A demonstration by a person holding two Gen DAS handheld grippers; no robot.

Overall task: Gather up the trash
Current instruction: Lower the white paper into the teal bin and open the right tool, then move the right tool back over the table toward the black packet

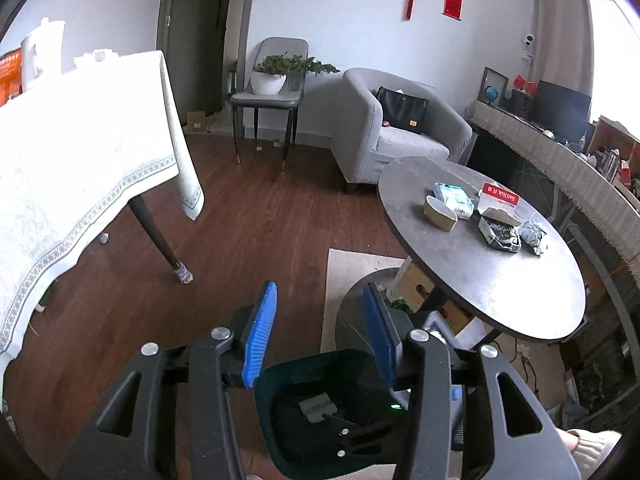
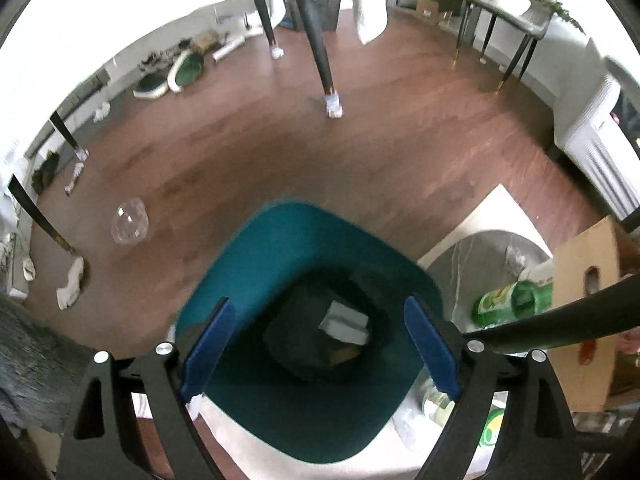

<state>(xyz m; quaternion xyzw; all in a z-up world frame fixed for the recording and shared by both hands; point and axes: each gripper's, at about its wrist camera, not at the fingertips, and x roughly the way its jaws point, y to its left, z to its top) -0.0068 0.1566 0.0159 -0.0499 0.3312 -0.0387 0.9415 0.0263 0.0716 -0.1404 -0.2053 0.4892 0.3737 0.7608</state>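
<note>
The left gripper is built from black angular linkage arms pinned with round silver screws, and its two fingers are faced with ribbed blue pads. The right gripper is made the same way — black arms, silver screws, darker blue pads. A cream knitted sleeve is seen at the frame's edge.

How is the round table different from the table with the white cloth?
The round table is bare, dark grey and stands on slanted dark legs; the cloth-covered table is hidden under a white patterned cloth that hangs over its edge. The round table holds packets and a red-and-white box; the cloth-covered table holds white things at its far end. Both stand on the wooden floor.
</note>
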